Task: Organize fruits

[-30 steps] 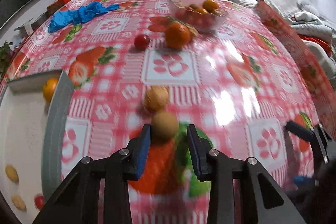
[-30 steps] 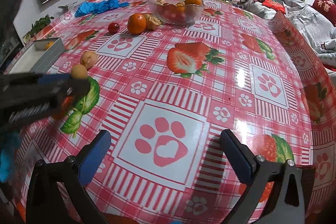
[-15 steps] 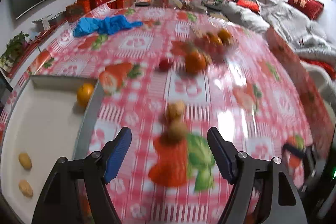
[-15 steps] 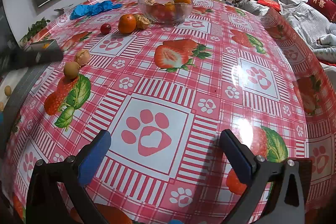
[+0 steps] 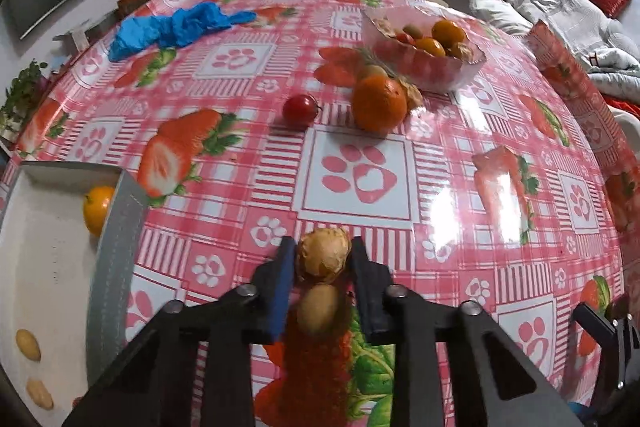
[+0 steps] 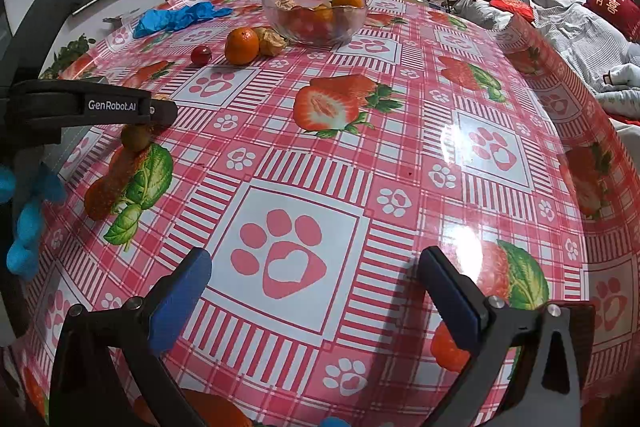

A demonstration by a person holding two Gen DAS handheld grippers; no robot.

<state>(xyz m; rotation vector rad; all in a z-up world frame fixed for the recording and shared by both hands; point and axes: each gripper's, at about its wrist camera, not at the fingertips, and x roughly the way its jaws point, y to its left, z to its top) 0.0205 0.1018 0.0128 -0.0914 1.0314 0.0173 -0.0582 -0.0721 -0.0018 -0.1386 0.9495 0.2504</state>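
In the left wrist view my left gripper [image 5: 323, 251] has its jaws closing on a brown papery-husked fruit [image 5: 323, 261], and both blue pads touch its sides on the tablecloth. A smooth tan round fruit [image 5: 318, 309] lies just behind it, loose between the finger shanks. The white tray [image 5: 116, 267] with a grey wall stands at the left and holds a small orange fruit [image 5: 98, 209] and two pale yellow ones. My right gripper [image 6: 315, 263] hangs open over a paw print, with nothing between its fingers. From there my left gripper [image 6: 168, 113] shows at the left edge.
A glass bowl [image 5: 424, 51] of mixed fruit stands at the back. In front of it lie a large orange [image 5: 378, 103], another husked fruit and a cherry tomato [image 5: 300, 111]. Blue gloves [image 5: 176, 27] lie at the far left. A hand in a blue glove [image 6: 24, 227] holds the left gripper.
My left gripper let go of the smooth tan fruit, opened wide, moved forward and closed on the husked fruit beyond it. The right gripper stayed still and open.
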